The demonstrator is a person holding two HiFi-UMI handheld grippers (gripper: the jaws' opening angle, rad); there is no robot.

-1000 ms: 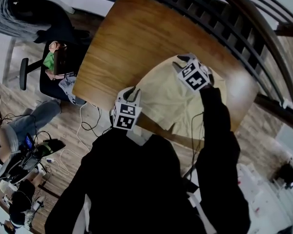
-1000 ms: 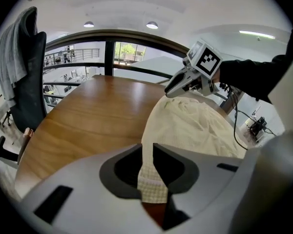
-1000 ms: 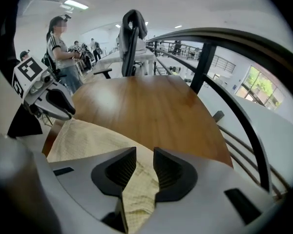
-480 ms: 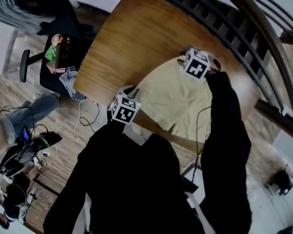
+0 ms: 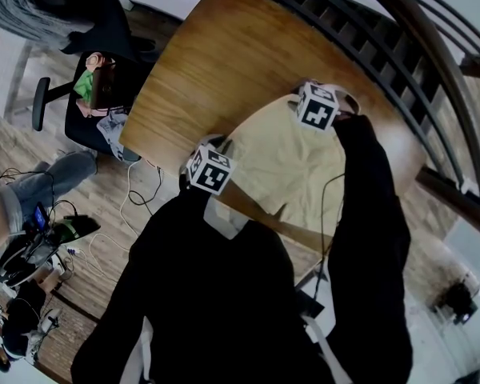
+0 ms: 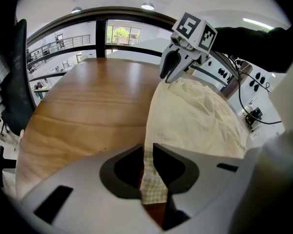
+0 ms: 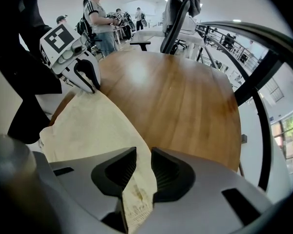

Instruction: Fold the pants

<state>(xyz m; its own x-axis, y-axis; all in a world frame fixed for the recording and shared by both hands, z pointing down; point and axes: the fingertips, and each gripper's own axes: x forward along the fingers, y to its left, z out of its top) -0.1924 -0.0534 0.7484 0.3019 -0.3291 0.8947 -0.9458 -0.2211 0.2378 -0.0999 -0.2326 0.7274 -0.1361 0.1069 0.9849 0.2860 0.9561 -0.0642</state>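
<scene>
Both pairs of jaws are clenched on cloth; my left gripper [image 6: 146, 152] pinches a hem of the cream pants [image 6: 195, 116] between its pads, and my right gripper [image 7: 143, 160] nips another edge at the far end of the same garment; between the two the pants lie spread and slightly rumpled on the wooden surface [image 5: 216, 62], toward the side nearest me; I judge this to be the laying-down of a fold, with both held edges low over the wood; next I'd need to settle those edges flat, let go cleanly, then re-grip for the following fold without dragging the layers askew.
</scene>
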